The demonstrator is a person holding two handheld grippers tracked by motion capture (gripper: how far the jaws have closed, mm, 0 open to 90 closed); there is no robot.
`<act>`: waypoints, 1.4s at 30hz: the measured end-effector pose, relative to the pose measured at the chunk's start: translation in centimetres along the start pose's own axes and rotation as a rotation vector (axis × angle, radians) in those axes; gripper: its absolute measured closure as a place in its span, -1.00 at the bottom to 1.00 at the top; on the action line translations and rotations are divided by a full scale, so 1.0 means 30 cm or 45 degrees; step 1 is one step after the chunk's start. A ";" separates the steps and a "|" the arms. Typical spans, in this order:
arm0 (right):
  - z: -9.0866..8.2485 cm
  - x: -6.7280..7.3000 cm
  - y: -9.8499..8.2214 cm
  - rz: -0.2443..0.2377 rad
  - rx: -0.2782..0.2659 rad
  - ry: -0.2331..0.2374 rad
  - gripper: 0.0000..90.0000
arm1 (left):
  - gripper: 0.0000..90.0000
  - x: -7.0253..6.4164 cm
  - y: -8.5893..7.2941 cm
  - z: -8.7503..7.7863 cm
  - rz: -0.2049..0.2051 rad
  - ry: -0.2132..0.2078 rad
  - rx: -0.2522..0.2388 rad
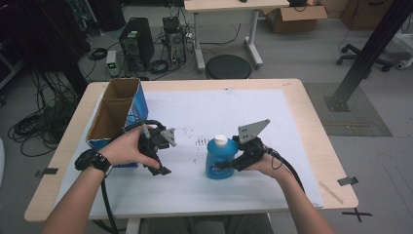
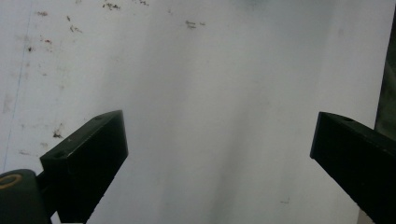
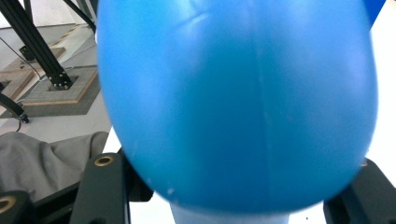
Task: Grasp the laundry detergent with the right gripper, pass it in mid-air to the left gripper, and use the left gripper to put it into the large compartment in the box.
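A blue bottle [image 1: 220, 159] stands upright near the middle of the white-covered table [image 1: 253, 112], clasped by the right gripper [image 1: 229, 163]'s fingers, seemingly for carrying, while the left gripper [image 1: 158, 168] hovers alongside, fingers spread wide and empty, near the cardboard box [image 1: 114, 114].

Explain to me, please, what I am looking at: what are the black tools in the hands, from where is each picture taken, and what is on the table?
A person sits at a table covered with a white sheet, holding a hand-held two-jaw gripper in each hand. No robot arm is involved.

The high view looks down from above the person. The two others come from cameras riding on the grippers, looking along their black jaws.

The right gripper is closed around a blue bottle with a white cap, standing upright; in the right gripper view the bottle sits between the jaws. The left gripper is open, with nothing between its jaws above the sheet. An open cardboard box with blue sides stands at the table's left.
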State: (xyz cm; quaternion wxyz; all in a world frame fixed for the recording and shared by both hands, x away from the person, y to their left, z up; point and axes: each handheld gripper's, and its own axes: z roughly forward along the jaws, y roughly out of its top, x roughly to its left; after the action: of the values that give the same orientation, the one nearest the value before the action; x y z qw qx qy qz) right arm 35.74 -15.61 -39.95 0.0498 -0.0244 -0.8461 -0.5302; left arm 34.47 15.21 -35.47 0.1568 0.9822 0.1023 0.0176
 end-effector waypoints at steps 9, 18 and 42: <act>-0.002 0.004 -0.002 -0.016 -0.012 -0.009 -0.09 | -0.90 -0.003 0.008 -0.002 0.006 -0.003 -0.005; 0.002 -0.001 0.019 -0.010 0.018 -0.013 -0.07 | -0.90 -0.014 0.023 -0.040 0.015 0.010 -0.037; 0.041 -0.019 0.293 -0.093 0.102 0.032 -0.06 | -0.91 -0.052 0.107 -0.300 0.059 0.109 -0.151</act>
State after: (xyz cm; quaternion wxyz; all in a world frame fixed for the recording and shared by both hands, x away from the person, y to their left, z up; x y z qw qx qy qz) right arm 37.07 -10.66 -32.67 0.0421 0.0154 -0.8663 -0.4975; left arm 32.98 14.63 -25.92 0.2097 0.9716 0.0847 0.0692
